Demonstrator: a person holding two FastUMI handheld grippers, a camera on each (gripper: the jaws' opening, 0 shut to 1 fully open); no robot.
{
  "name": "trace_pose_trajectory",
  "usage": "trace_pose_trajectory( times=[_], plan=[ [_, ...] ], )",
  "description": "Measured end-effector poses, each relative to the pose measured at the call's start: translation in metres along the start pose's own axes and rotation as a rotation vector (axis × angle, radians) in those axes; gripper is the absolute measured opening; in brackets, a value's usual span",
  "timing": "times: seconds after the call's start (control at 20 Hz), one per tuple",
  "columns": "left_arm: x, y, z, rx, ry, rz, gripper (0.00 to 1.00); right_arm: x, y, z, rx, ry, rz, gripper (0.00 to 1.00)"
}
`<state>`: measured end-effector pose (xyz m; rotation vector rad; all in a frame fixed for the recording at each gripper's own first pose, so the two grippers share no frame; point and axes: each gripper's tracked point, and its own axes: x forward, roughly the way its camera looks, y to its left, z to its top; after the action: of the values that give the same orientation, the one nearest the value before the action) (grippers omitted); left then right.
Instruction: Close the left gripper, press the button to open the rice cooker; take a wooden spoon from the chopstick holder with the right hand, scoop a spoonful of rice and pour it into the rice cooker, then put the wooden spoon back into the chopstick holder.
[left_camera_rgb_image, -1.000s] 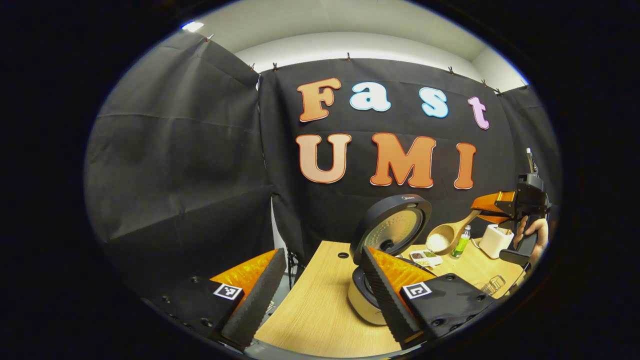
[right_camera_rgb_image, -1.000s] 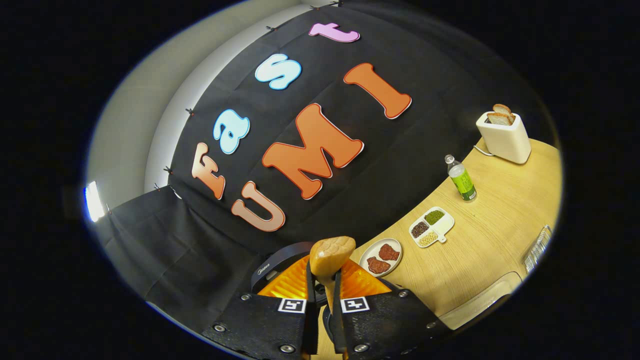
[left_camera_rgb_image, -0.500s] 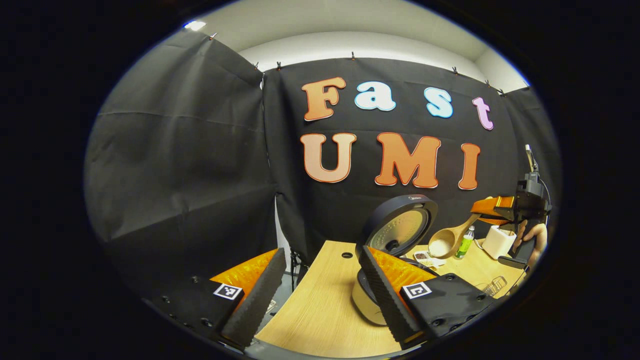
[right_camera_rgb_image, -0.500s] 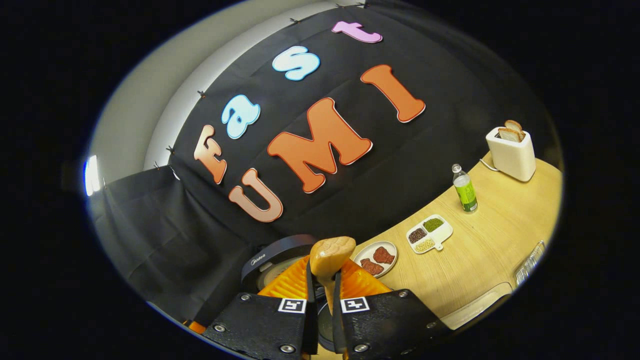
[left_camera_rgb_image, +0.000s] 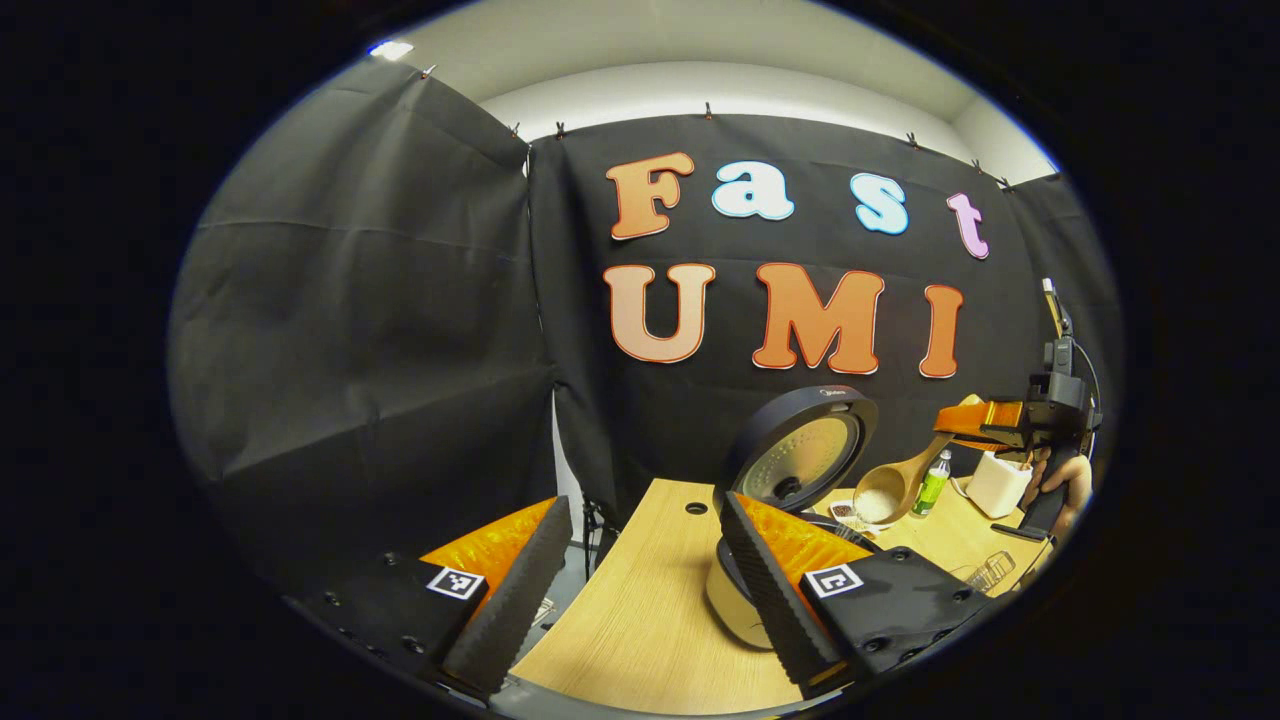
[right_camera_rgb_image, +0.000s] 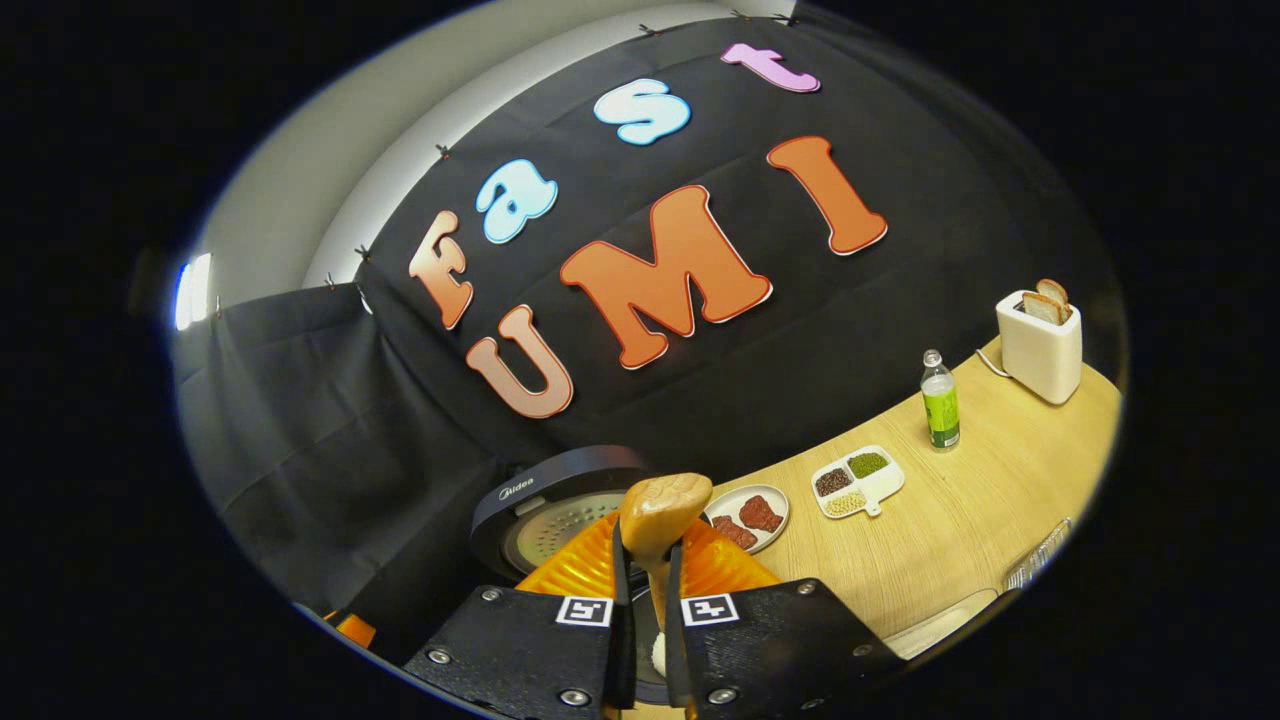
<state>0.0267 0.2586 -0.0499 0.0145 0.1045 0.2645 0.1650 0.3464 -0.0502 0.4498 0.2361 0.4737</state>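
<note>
The rice cooker (left_camera_rgb_image: 735, 600) stands on the wooden table (left_camera_rgb_image: 640, 610) with its round dark lid (left_camera_rgb_image: 805, 450) swung up. My left gripper (left_camera_rgb_image: 640, 590) is open and holds nothing; its right finger covers part of the cooker's body. Farther off, my right gripper (left_camera_rgb_image: 985, 425) is shut on the handle of the wooden spoon (left_camera_rgb_image: 885, 490). The spoon's bowl holds white rice and hangs just right of the raised lid. In the right gripper view, the right gripper (right_camera_rgb_image: 645, 600) pinches the spoon (right_camera_rgb_image: 662, 510), back side up, above the cooker's lid (right_camera_rgb_image: 560, 505).
A plate of meat (right_camera_rgb_image: 748, 515), a divided dish of beans (right_camera_rgb_image: 858, 480), a green bottle (right_camera_rgb_image: 940, 402) and a white toaster with bread (right_camera_rgb_image: 1040, 335) line the back of the table. A wire rack (left_camera_rgb_image: 985, 572) sits near the front right. A hand (left_camera_rgb_image: 1060, 490) holds the right gripper.
The right gripper has carried the loaded spoon down and closer to the open cooker, levelling its view. The left gripper has stayed open and nearly still.
</note>
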Motion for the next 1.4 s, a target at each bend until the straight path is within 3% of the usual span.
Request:
trace_pose_trajectory(
  times=[0.35,0.95,1.25,1.4],
  plan=[
    [-0.001,-0.001,0.000,0.016,0.002,-0.004,0.97,0.000,0.009,-0.008,-0.129,-0.008,0.003,0.11],
    [0.003,0.002,-0.008,0.003,0.016,-0.009,0.98,0.000,0.045,-0.028,-0.500,-0.021,0.068,0.11],
    [0.002,0.009,-0.009,0.017,0.016,0.007,0.98,0.002,0.052,-0.040,-0.624,-0.020,0.074,0.11],
    [0.002,0.008,-0.013,0.001,0.028,0.005,0.97,0.002,0.050,-0.041,-0.622,-0.018,0.087,0.11]
  ],
)
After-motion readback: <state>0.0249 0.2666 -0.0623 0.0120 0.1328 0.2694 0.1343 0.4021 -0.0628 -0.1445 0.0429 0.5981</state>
